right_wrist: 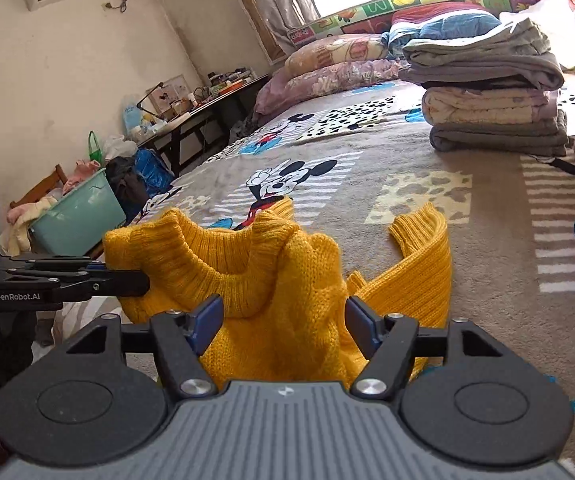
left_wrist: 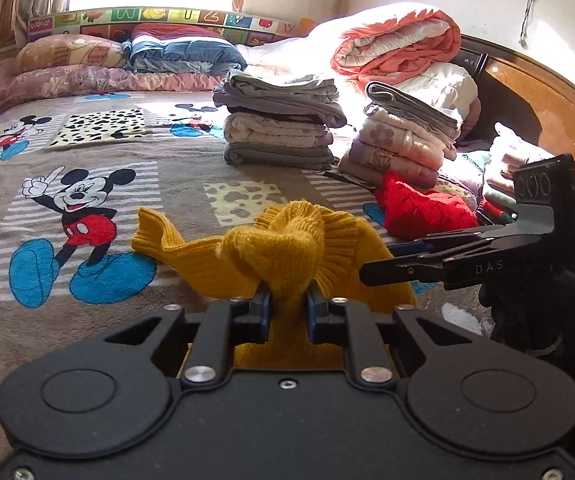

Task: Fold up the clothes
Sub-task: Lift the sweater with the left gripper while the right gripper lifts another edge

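Observation:
A mustard-yellow knit sweater (left_wrist: pixel 283 248) lies bunched on the Mickey Mouse bedspread (left_wrist: pixel 87 160). My left gripper (left_wrist: pixel 287 308) is shut on a fold of the sweater near its ribbed collar; it also shows in the right wrist view (right_wrist: pixel 143 280) at the left, pinching the collar edge. My right gripper (right_wrist: pixel 283 320) is open, its blue pads (right_wrist: pixel 207 316) on either side of the sweater (right_wrist: pixel 287 280) without squeezing it. In the left wrist view the right gripper (left_wrist: pixel 367 272) comes in from the right, over the sweater. A sleeve (right_wrist: pixel 419 264) trails to the right.
Two stacks of folded clothes (left_wrist: pixel 279 120) (left_wrist: pixel 407 136) stand mid-bed, with a red garment (left_wrist: pixel 419 208) in front of them. Rolled quilts (left_wrist: pixel 399 44) and pillows (left_wrist: pixel 67 56) line the headboard. A teal basket (right_wrist: pixel 79 212) of clothes and a cluttered desk (right_wrist: pixel 191 108) stand beside the bed.

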`<state>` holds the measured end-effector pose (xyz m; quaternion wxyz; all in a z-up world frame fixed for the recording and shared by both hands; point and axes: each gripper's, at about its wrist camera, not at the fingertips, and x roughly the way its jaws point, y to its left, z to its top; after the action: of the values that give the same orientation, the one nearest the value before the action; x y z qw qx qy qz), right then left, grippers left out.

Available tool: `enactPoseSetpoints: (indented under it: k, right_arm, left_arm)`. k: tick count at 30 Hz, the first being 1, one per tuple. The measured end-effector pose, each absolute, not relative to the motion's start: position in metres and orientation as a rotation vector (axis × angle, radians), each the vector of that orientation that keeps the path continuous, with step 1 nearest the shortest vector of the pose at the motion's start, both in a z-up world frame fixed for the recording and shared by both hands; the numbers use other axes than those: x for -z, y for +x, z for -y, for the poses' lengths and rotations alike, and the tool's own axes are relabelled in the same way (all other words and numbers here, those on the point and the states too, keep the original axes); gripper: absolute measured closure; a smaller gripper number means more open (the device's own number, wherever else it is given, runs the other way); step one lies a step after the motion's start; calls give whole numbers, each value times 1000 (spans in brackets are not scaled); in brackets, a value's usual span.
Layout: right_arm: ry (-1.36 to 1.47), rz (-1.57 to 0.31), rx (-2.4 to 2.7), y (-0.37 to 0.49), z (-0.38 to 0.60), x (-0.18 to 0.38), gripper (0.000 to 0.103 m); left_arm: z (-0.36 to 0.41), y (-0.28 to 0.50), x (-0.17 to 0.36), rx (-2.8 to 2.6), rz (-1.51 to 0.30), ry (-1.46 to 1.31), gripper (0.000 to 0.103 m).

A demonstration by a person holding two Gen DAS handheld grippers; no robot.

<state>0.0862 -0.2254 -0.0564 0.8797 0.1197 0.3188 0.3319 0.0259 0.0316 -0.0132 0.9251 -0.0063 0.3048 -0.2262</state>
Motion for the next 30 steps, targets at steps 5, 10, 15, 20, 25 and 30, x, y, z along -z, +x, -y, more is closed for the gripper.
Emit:
enactPoseSetpoints:
  k: [5, 10, 15, 20, 25, 30]
  right_arm:
    - [225, -752, -736, 103, 219, 64, 64]
    - [207, -798, -731, 112, 214, 76, 78]
    - [236, -805, -734, 120, 214, 76, 81]
    - [290, -794, -745, 129, 217, 69, 84]
    - [340, -743, -756, 147, 227, 42, 85]
    - [392, -680, -753, 176, 236, 6, 85]
  left_arm:
    - [-36, 43, 23, 426, -653, -27, 72]
    - [-37, 65, 25, 425, -676, -14, 40]
    - [-37, 91, 33, 445, -745, -18, 73]
    - [-36, 108, 13, 456, -725, 11, 77]
    - [-36, 132, -23, 471, -676, 56, 77]
    - [-33, 169, -65, 462, -619, 115, 77]
